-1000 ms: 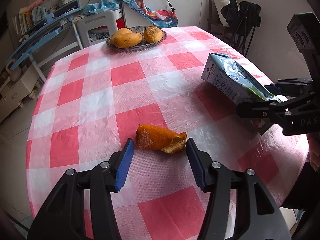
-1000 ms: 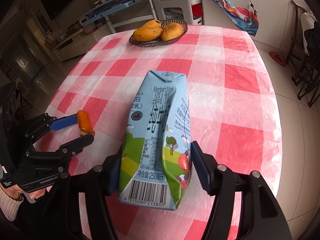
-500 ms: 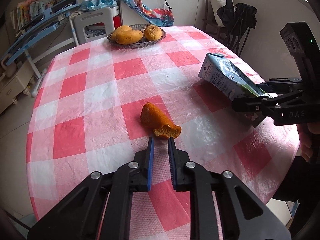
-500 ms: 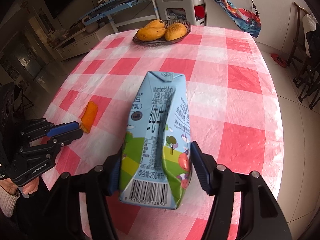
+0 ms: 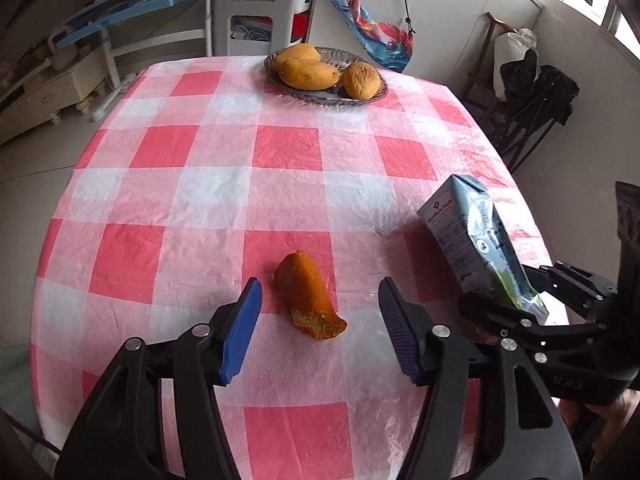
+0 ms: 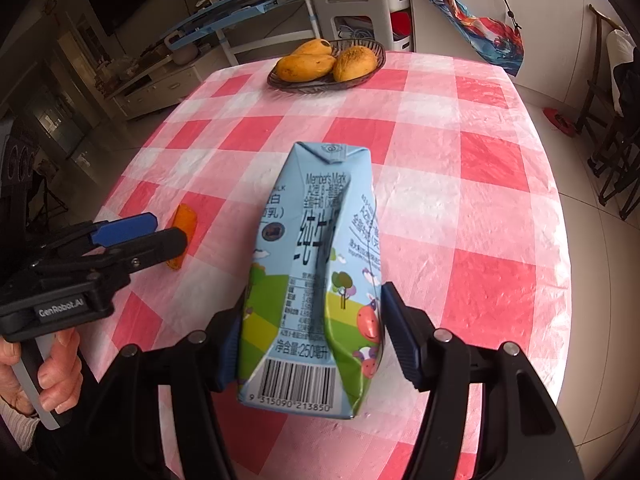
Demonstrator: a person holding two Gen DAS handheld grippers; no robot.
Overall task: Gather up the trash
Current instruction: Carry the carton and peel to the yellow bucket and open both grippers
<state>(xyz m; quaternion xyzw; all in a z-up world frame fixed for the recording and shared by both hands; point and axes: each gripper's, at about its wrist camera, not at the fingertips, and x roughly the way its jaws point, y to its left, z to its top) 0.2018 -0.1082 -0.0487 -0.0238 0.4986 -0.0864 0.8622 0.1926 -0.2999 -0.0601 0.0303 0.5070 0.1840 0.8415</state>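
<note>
Hovering low over the near part of the tabletop (image 5: 208, 152), the left claw (image 5: 318, 328) points across the pink-and-white checked cloth with its blue-padded fingers (image 5: 240, 332) spread wide apart. Between those fingers, but touching neither, lies the orange peel (image 5: 308, 296), flat on the cloth on a red square, its torn end toward the camera. In the right wrist view the same left claw (image 6: 160, 232) comes in from the left edge, level with the tabletop (image 6: 480, 160), with the person's bare hand (image 6: 48, 372) wrapped around its handle and the orange peel (image 6: 185, 220) just past its tips. Further right, the right claw (image 6: 312, 344) is clamped on the milk carton (image 6: 316, 272), gripping the crumpled light-blue carton near its barcode end, with the folded top pointing away over the cloth. From the left wrist view the milk carton (image 5: 476, 240) is held tilted above the right edge of the tabletop, clear of the cloth. At the far side sits a dark fruit bowl (image 5: 372, 94) holding mangoes (image 5: 308, 74) and a round bread roll (image 5: 360, 80).
</note>
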